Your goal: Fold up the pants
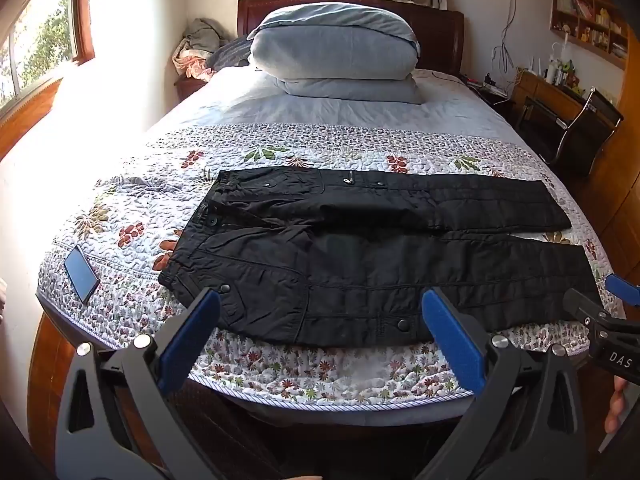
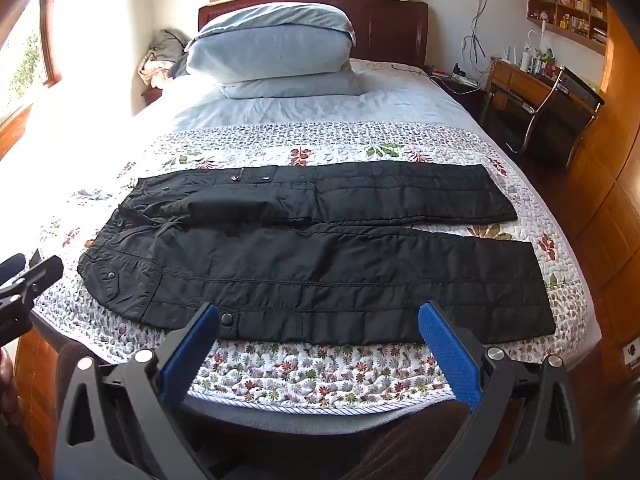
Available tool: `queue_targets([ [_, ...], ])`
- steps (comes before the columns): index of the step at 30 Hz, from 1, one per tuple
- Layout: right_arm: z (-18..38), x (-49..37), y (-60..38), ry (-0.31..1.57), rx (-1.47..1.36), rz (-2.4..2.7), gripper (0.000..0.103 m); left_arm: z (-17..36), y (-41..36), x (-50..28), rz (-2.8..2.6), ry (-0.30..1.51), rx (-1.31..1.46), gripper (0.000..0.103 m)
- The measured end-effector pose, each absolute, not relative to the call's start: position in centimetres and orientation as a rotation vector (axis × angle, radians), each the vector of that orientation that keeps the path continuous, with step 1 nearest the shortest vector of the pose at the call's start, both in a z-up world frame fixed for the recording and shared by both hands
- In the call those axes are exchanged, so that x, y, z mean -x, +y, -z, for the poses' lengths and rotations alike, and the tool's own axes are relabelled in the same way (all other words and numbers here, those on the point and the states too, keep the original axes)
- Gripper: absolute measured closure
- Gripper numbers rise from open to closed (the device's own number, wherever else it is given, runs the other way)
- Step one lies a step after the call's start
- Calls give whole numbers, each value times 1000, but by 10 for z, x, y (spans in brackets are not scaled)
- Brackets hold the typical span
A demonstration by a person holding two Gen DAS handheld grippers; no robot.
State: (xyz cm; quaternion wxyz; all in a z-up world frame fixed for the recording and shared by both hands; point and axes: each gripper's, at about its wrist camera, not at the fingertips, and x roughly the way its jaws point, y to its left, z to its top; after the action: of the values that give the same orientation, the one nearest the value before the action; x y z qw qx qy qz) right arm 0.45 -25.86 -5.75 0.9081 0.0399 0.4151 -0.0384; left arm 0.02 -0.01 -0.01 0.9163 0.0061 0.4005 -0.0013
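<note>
The black pants (image 1: 372, 256) lie flat across the bed (image 1: 280, 364), waist to the left, legs to the right. The left tool (image 1: 320, 308) and the right tool (image 2: 320, 320) both hover at the near hem, fingers wide apart, holding nothing.

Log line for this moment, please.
fold not started | pants flat, unfolded on bed | left gripper open | right gripper open
</note>
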Motion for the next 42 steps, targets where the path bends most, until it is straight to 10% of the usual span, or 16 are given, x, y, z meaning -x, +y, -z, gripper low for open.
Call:
queue_targets([
  [42,69,-10,-259,878,-78,86,3,3,1,-4,-13,820,-25,2],
])
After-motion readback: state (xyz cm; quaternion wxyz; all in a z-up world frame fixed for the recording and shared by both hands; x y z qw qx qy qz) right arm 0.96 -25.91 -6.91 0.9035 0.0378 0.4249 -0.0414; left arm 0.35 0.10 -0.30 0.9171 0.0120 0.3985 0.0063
